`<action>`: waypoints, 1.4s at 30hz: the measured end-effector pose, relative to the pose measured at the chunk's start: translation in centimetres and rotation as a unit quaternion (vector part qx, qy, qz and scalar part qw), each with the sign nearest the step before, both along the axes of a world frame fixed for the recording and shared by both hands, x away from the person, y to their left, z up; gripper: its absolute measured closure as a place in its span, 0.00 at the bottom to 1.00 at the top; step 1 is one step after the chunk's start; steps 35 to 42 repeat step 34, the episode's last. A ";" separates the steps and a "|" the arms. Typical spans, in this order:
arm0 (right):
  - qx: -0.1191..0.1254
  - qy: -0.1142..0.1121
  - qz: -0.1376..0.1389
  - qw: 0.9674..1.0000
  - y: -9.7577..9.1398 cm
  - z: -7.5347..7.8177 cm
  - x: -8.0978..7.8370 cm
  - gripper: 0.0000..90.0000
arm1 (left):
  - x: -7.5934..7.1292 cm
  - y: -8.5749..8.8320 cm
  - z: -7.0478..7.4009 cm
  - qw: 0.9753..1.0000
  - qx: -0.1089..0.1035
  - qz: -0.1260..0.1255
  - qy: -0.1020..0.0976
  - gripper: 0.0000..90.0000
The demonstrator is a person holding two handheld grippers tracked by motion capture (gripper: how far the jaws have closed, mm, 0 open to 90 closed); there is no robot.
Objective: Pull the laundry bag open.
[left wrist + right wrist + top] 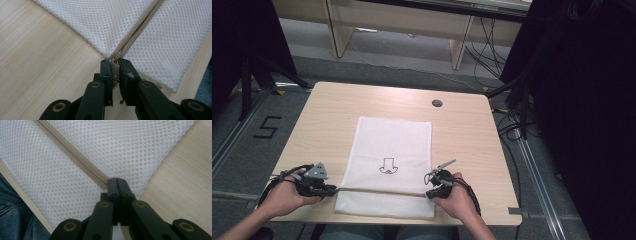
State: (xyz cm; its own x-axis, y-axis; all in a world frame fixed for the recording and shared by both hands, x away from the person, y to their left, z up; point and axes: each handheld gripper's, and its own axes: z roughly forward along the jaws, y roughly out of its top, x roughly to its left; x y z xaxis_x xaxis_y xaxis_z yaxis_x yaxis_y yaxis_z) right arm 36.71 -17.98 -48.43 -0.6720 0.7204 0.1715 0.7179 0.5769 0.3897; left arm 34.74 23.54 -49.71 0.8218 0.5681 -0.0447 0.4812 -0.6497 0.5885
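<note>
Tongs sit at both ends of the zip in the high view: the left tongs [333, 189] at the bag's near-left edge and the right tongs [428, 194] at its near-right edge, each in a hand coming in from the near side. The white mesh bag [393, 142] lies flat in the middle of the counter [322, 112], with a small black drawing on it, and the tan zip [379, 192] runs left to right across its near end. From here the zip looks like one thin closed line.

Looking along the left tongs [115, 62], the jaws stand a little apart and pinch the small zip pull [115, 64] at the corner of the bag [100, 22]. The zip [136, 30] runs away from them, its two tapes lying side by side with no gap that I can make out.

Along the right tongs [116, 180], the jaws are pressed together on the zip's [75, 153] other end, clamping the bag [140, 147] there against the counter [185, 192].

My judgement: both grips are set, one to anchor and one to pull, and the slider sits at the left end. Whether drawing it rightwards opens or shuts the bag I cannot tell; that whole run looks still ahead.
</note>
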 end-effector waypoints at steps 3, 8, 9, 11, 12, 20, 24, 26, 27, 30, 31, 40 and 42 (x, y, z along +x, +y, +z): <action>0.003 0.002 -0.013 1.000 0.0 0.0 -0.2 1.00 | 0.1 -0.1 -0.3 1.000 -0.005 0.006 0.000 0.88; 0.013 0.000 -0.014 1.000 -0.2 0.0 -0.2 0.98 | 0.2 0.3 -0.3 1.000 -0.012 0.015 0.002 0.82; 0.013 0.003 -0.016 1.000 -0.2 0.0 -0.2 0.97 | 0.3 0.4 -0.3 1.000 -0.011 0.009 0.003 0.80; 0.017 0.002 -0.010 1.000 -0.3 0.0 -0.2 0.94 | 0.2 0.4 -0.3 1.000 -0.022 0.010 0.007 0.73; 0.019 -0.001 -0.008 1.000 -0.3 0.0 -0.3 0.90 | 0.2 0.4 -0.1 1.000 -0.027 0.014 -0.001 0.70; 0.019 -0.026 -0.014 0.999 -0.2 0.3 -0.6 0.76 | 0.6 0.8 0.2 0.993 -0.103 0.055 -0.023 0.48; 0.026 -0.027 -0.044 0.998 -0.4 0.9 -0.7 0.72 | 0.8 1.1 0.3 0.993 -0.095 0.063 -0.035 0.42; 0.031 -0.058 -0.030 0.997 -0.9 0.9 -0.3 0.71 | 0.9 1.3 0.3 0.993 -0.096 0.066 -0.036 0.42; 0.029 -0.050 -0.047 0.997 -0.9 1.1 -0.4 0.70 | 0.9 1.3 0.3 0.992 -0.099 0.064 -0.040 0.42; 0.034 -0.060 -0.044 0.997 -1.3 0.8 -0.2 0.70 | 1.0 1.2 0.2 0.991 -0.102 0.073 -0.037 0.42; 0.038 -0.053 -0.044 0.997 -1.3 0.8 -0.1 0.69 | 1.0 1.0 0.2 0.990 -0.108 0.079 -0.038 0.42; 0.038 -0.066 -0.046 0.996 -1.5 0.7 0.0 0.69 | 1.1 0.9 0.1 0.990 -0.110 0.082 -0.038 0.42; 0.038 -0.066 -0.046 0.996 -1.5 0.7 0.0 0.69 | 1.1 0.9 0.1 0.990 -0.110 0.082 -0.038 0.42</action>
